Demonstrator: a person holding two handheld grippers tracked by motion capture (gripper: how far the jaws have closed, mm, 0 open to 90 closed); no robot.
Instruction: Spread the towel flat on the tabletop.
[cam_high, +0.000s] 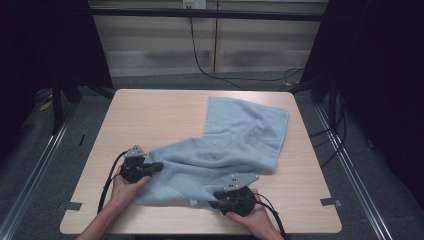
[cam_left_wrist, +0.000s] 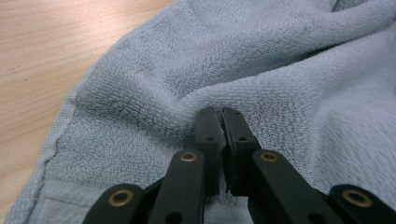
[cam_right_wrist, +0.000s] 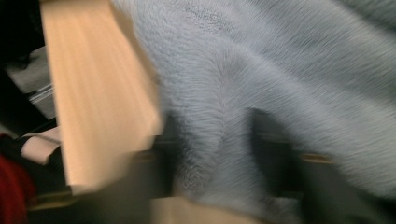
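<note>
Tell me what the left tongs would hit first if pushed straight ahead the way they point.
More of the grey towel: the left tongs are shut on a fold of it, and cloth rises ahead.

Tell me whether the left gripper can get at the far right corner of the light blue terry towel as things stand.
Probably not. The left gripper is shut on a fold at the near left of the light blue terry towel; that corner lies across the wooden table, so it would have to let go first.
</note>
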